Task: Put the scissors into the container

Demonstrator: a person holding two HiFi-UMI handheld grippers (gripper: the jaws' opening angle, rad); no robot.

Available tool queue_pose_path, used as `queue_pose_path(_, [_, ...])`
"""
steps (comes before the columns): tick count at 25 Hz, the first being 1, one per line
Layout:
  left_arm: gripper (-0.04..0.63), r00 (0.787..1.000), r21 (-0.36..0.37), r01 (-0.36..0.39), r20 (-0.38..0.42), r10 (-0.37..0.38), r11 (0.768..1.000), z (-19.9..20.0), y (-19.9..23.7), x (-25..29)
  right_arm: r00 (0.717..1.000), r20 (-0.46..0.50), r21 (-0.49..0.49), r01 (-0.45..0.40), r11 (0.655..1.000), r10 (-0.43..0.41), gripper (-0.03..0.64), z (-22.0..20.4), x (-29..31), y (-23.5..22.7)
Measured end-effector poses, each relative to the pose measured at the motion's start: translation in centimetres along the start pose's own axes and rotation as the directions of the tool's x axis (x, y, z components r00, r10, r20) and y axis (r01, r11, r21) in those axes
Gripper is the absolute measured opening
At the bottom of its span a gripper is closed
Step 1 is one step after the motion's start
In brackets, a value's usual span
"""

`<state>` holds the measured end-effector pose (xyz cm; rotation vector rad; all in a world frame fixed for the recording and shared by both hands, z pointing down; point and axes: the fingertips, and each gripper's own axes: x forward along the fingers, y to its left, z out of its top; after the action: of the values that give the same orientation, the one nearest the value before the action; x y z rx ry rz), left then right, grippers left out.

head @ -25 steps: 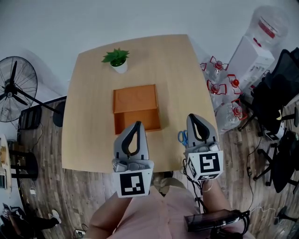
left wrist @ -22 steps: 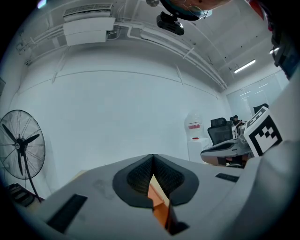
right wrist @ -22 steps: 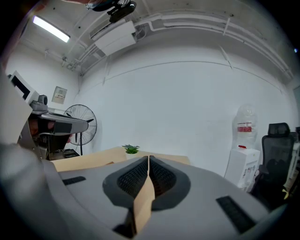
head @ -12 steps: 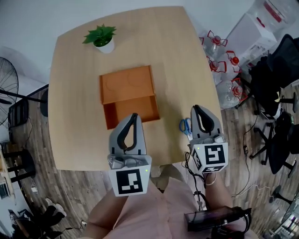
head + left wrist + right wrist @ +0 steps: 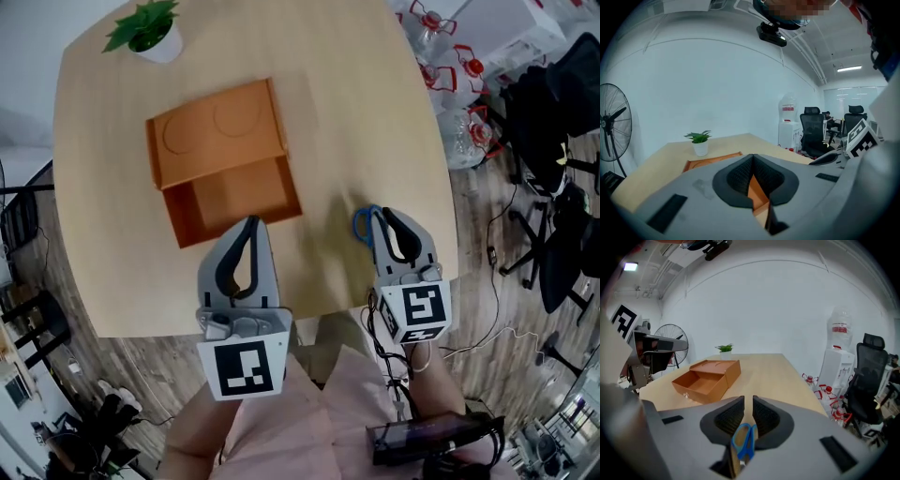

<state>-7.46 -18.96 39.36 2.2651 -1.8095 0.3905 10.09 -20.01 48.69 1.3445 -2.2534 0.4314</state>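
Scissors [image 5: 363,225] [image 5: 743,440], blue-handled, lie on the table [image 5: 356,122] near its front edge, seen through the narrow gap of the right gripper [image 5: 386,217] [image 5: 748,401]. Its jaws stand slightly apart above them, not clamped. Advised: lower over the handles, close squarely, lift level. The orange container [image 5: 211,131] [image 5: 705,380], tray open, sits to the left, well apart. The near wall must be cleared. The left gripper [image 5: 249,225] [image 5: 753,159], jaws together and empty, hovers before the tray and may obstruct. A potted plant [image 5: 145,28] stands at the far corner.

One tabletop [image 5: 94,244] carries one orange container [image 5: 220,173], one pair of blue scissors [image 5: 362,225] and one potted plant [image 5: 145,28]. There are two grippers, the left gripper [image 5: 247,225] and the right gripper [image 5: 385,215]. Around the room: one standing fan [image 5: 613,123], one water dispenser [image 5: 834,364].
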Motion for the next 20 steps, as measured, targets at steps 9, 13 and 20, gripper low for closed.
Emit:
queue_pose_path(9, [0.005,0.997,0.013,0.008,-0.074,-0.007,1.000,-3.5,-0.3,0.8,0.993,-0.121,0.037,-0.013,0.999,0.017,0.094,-6.4,1.2,0.1])
queue_pose_path(13, [0.005,0.996,0.006,0.005,-0.094,-0.004,1.000,-4.7,0.0,1.1,0.988,-0.152,0.011,-0.011,1.000,0.012,0.104,-7.5,1.6,0.2])
queue_pose_path(20, [0.005,0.996,0.006,-0.008,-0.089,0.008,1.000,-5.0,0.2,1.1,0.970,-0.242,-0.049,-0.003,0.999,-0.009,0.100,-8.2,2.4,0.4])
